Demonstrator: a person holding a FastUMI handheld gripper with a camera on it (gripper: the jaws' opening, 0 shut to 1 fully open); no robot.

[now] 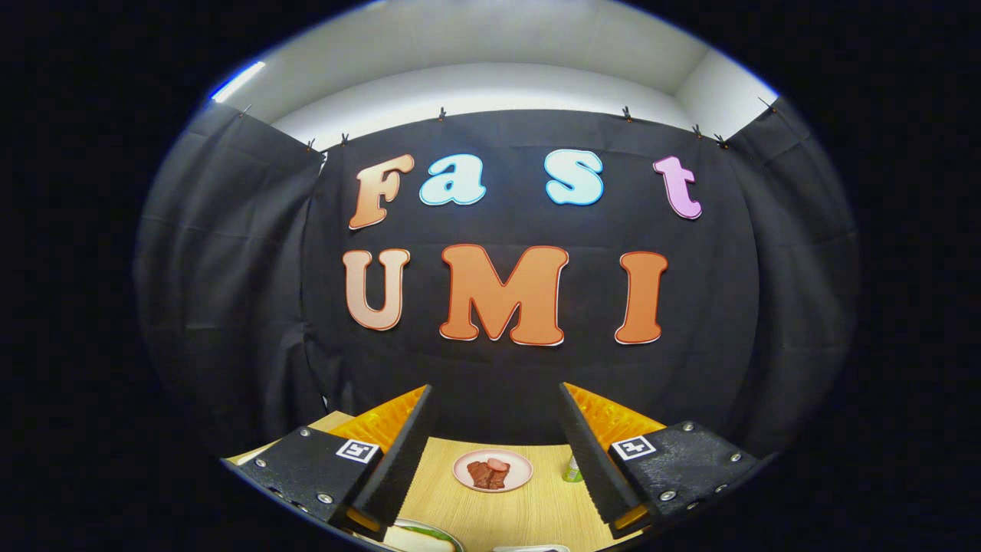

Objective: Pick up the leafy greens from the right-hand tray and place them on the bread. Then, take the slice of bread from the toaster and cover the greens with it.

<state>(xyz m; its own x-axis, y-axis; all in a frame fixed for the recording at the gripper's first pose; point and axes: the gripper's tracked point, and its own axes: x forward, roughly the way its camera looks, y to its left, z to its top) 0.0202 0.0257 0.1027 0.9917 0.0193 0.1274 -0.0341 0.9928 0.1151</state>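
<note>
Wooden table (529, 514) holds a pink plate (492, 470) with brown meat, seen between the wide-open gripper (494, 429) fingers, which hold nothing.

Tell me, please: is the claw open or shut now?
Open. The claw holds nothing; its two fingers stand wide apart, with the pink plate showing on the wooden table between them.

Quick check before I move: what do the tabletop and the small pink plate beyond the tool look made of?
Tabletop: light wood or wood-look laminate, matte, with fine straight grain lines; which of the two is unclear. Pink plate: smooth, probably plastic or glazed ceramic, with a paler rim and reddish-brown food pieces on it. The tool is open with nothing between its fingers.
</note>
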